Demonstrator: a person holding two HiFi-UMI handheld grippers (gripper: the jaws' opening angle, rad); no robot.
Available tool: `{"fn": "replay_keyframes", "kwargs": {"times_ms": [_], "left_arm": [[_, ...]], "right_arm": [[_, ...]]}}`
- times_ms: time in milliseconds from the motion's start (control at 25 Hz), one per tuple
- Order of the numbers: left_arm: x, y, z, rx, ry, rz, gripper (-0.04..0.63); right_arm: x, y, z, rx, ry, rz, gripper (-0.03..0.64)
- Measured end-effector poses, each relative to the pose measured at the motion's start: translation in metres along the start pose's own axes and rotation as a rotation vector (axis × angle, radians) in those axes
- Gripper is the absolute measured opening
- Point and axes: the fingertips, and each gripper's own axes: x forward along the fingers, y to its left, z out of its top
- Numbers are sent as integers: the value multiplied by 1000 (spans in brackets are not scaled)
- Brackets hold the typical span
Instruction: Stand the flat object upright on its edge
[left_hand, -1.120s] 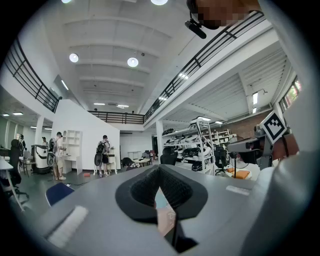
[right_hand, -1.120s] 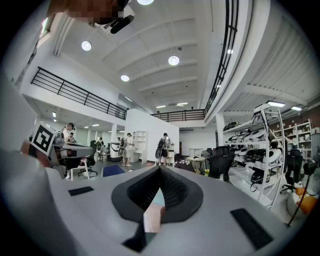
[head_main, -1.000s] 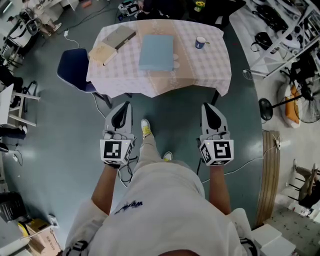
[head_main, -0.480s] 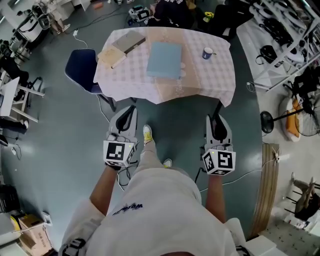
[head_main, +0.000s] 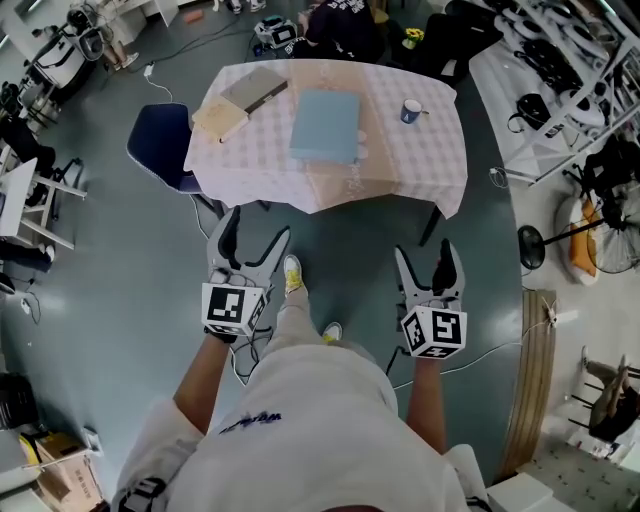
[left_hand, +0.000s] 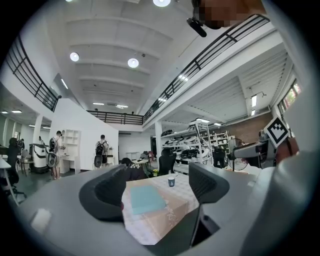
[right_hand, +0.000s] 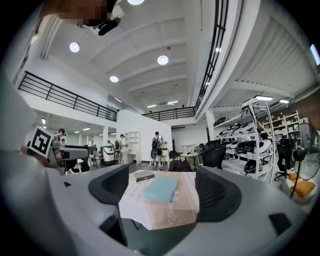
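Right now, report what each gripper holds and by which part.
Nothing is held. The left gripper and right gripper have jaws opening with nothing between them; the blue flat object lies on the table.

Left hand-held gripper (head_main: 253, 242): held low at waist, jaws opening, nothing between. Right hand-held gripper (head_main: 428, 263): level alongside, jaws opening, nothing between. Forearms extended forward.

Bare tablecloth (head_main: 425, 150) rings the blue book (head_main: 326, 127); mug (head_main: 409, 111) right, two books (head_main: 253, 89) left, chair (head_main: 155, 140) beyond.

White T-shirt (head_main: 330, 420), yellow shoes (head_main: 291, 270), grey left tool (head_main: 257, 228), right tool (head_main: 427, 253)
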Motion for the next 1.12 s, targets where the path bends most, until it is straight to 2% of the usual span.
{"fn": "replay_keyframes", "kwargs": {"times_ms": [120, 320, 520, 720, 1120], "left_arm": [[5, -3, -4, 10, 14, -19, 444], [6, -8, -10, 12, 37, -32, 463], [15, -2, -15, 20, 53, -15, 463], [29, 18, -27, -5, 85, 1, 463], [117, 82, -28, -19, 85, -2, 463]], "right_arm": [[0, -4, -6, 19, 18, 6, 460], [0, -10, -11, 19, 48, 16, 527], [9, -28, -14, -39, 75, 8, 532], [37, -44, -12, -34, 93, -2, 531], [155, -37, 3, -62, 128, 51, 528]]}}
